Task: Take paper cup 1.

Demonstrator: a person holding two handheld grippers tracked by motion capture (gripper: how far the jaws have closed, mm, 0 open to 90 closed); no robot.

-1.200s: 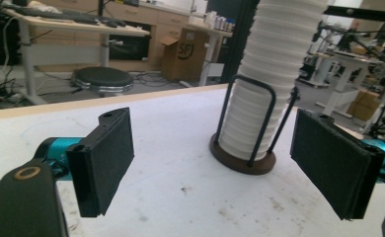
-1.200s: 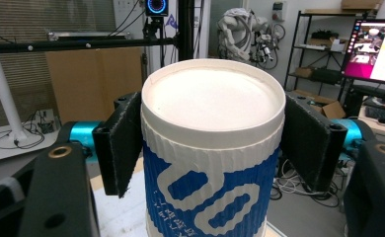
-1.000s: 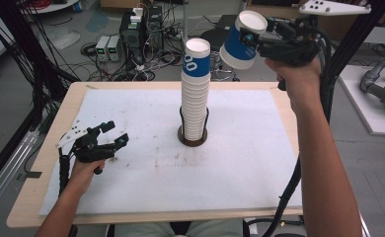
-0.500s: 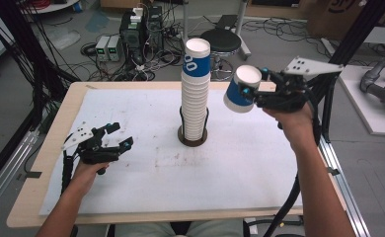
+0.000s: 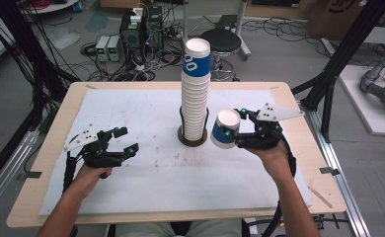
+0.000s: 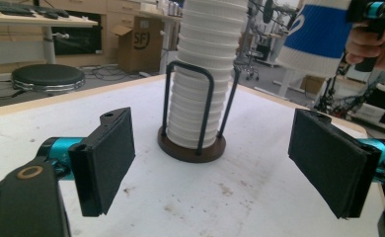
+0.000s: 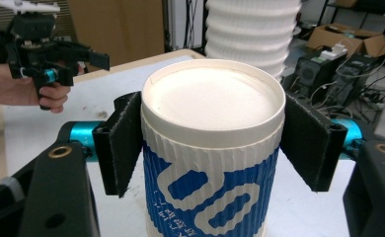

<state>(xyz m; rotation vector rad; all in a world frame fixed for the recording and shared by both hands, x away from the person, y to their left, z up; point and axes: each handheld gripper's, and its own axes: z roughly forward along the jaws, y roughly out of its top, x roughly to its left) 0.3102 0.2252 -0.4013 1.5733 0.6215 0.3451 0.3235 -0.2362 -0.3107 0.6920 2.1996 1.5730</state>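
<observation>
Right now your right gripper [image 5: 239,131] is clamped on a blue-and-white paper cup [image 5: 225,129], one pad on each side of its ribbed wall, holding it tipped on its side just beside the foot of the tall cup stack [image 5: 195,94]. In the right gripper view the cup's recessed bottom faces the camera, between the two black pads. That stack stands in a wire holder [image 6: 193,143] on a round dark base, near the middle of the white table cover [image 5: 146,173]. Your left gripper [image 5: 123,140] rests low over the cover, well apart from the stack; its jaws stand wide, have just been closing slightly, and grip nothing.
</observation>
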